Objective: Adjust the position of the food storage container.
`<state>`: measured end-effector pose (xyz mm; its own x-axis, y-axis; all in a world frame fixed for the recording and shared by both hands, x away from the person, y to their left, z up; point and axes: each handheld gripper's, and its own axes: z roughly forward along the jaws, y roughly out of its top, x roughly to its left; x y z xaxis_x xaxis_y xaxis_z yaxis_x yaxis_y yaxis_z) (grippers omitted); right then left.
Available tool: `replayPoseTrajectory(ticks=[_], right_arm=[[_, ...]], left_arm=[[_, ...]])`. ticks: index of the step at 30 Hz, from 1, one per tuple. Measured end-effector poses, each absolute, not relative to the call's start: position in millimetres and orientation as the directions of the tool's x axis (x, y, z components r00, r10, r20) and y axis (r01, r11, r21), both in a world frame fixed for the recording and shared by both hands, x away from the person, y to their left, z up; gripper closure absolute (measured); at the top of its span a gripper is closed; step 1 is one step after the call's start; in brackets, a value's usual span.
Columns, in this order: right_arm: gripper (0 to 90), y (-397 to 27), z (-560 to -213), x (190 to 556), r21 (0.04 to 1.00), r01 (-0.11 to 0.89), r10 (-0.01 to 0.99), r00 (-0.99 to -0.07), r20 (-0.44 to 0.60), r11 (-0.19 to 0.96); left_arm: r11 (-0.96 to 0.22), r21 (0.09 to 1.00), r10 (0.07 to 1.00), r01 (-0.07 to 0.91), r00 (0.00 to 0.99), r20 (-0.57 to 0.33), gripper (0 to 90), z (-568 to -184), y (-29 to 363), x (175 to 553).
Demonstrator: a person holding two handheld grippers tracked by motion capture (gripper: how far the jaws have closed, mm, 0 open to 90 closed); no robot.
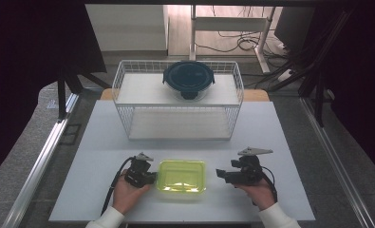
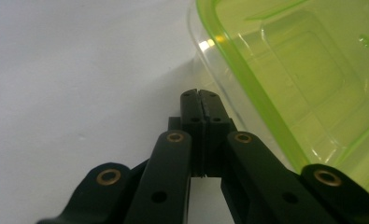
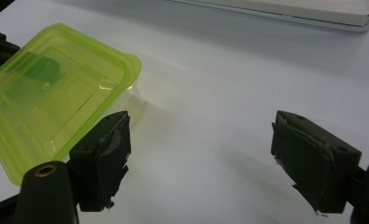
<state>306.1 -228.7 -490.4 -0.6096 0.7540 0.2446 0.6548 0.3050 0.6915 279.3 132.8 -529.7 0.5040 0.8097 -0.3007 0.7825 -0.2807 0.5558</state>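
A white tabletop (image 1: 104,142) carries a green-lidded clear container (image 1: 181,176) near its front edge and a white wire rack (image 1: 178,116) standing toward the back, well apart.

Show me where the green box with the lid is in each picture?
High view: the green box sits near the front of the white table, between the two hands.
Left gripper view: it fills the right side, just beside the shut left tongs.
Right gripper view: it lies at the left, beyond the open right tongs.
Shared landmark: the white table.
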Motion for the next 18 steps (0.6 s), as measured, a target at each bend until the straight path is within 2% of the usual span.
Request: replayPoseTrajectory(ticks=[4,9,11,18], right_arm=[[19.6,-230,-489,306,0.695,0.653,0.751,-0.611,0.249,0.301],[19.6,-228,-488,304,0.702,0.643,0.741,-0.625,0.247,0.308],[19.5,-227,-488,303,0.702,0.64,0.737,-0.63,0.246,0.313],[19.0,-224,-487,300,0.708,0.627,0.724,-0.646,0.24,0.325]], left_arm=[[-0.26,0.575,0.817,0.776,0.494,-0.297,89.8,-525,141,278],[-0.18,0.632,0.802,0.754,0.484,-0.35,88.0,-514,155,273],[-0.157,0.649,0.791,0.745,0.488,-0.369,83.2,-511,159,272],[-0.08,0.675,0.763,0.733,0.481,-0.432,49.0,-504,168,270]])
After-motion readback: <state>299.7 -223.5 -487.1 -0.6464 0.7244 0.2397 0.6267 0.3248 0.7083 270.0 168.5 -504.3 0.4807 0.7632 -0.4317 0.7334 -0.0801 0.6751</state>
